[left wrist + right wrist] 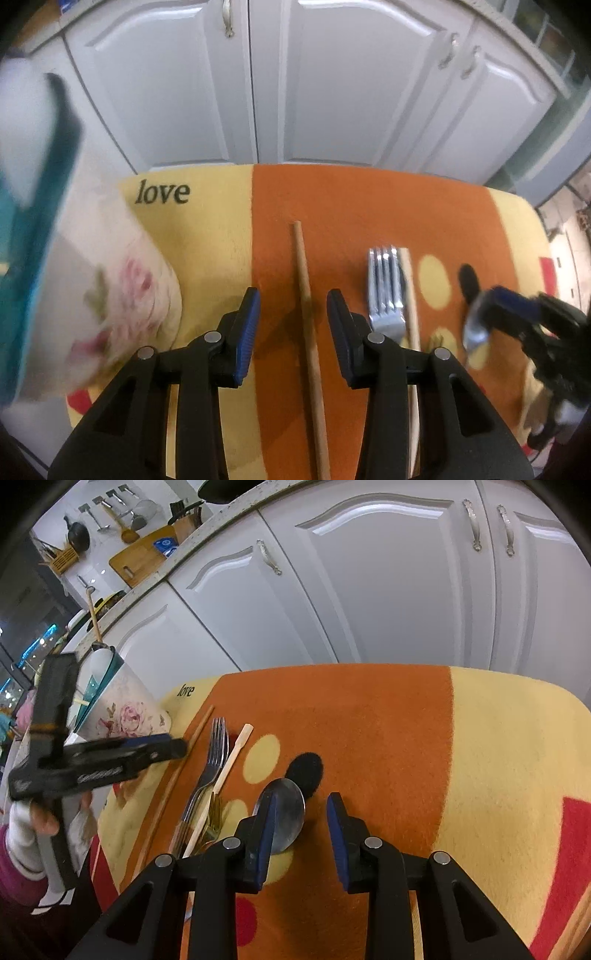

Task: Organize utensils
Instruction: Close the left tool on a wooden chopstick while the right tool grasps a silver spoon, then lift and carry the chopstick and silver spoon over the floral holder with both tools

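Cabinets [258, 81] with white doors fill the background behind a table under an orange and yellow cloth [369, 720] printed with the word "love". A floral holder [125, 709] with a teal rim stands at the cloth's left edge — blurred in the left wrist view. The left gripper [293, 317] hangs wide open over a long wooden chopstick [306, 314], which runs between its fingers; whether they touch it is hard to tell. Just right of it lie the forks [384, 288], stacked, and a paler stick [408, 291] beside them. The right gripper [301, 823] is open too, holding nothing — its left finger [266, 827] overlaps the bowl of a metal spoon [286, 812] resting on the cloth.
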The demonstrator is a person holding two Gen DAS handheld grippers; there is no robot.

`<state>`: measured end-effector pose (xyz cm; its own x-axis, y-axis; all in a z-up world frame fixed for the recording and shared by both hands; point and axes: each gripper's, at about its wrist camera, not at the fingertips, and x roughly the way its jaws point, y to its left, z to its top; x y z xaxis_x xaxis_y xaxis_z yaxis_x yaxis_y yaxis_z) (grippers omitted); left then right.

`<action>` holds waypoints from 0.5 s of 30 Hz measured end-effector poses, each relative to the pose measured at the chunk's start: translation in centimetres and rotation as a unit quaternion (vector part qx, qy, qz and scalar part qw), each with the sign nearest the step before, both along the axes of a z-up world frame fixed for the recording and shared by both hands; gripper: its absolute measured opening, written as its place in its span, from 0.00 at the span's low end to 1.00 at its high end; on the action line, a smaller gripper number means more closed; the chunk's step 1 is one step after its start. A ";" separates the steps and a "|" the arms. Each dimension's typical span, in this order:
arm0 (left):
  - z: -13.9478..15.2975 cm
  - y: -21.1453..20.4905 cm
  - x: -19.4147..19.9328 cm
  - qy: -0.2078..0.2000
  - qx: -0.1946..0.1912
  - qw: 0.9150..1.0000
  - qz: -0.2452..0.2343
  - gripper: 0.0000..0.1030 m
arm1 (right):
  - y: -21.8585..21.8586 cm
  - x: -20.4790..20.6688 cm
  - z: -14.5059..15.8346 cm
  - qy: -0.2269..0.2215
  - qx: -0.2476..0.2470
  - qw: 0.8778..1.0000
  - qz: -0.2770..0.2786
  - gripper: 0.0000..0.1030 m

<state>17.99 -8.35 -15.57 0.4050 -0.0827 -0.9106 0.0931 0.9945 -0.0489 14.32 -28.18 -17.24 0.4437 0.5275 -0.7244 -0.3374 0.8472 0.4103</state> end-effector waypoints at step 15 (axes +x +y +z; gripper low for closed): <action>1.7 1.9 -1.5 -0.013 -0.070 0.997 -0.013 0.04 | 1.0 -1.0 1.9 -0.039 0.004 0.999 -0.002 0.04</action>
<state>16.49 -6.40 -13.85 0.4237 -0.2195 -0.8788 0.1212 0.9752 -0.1852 13.28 -27.23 -15.37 0.5010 0.5317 -0.6829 -0.3649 0.8453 0.3904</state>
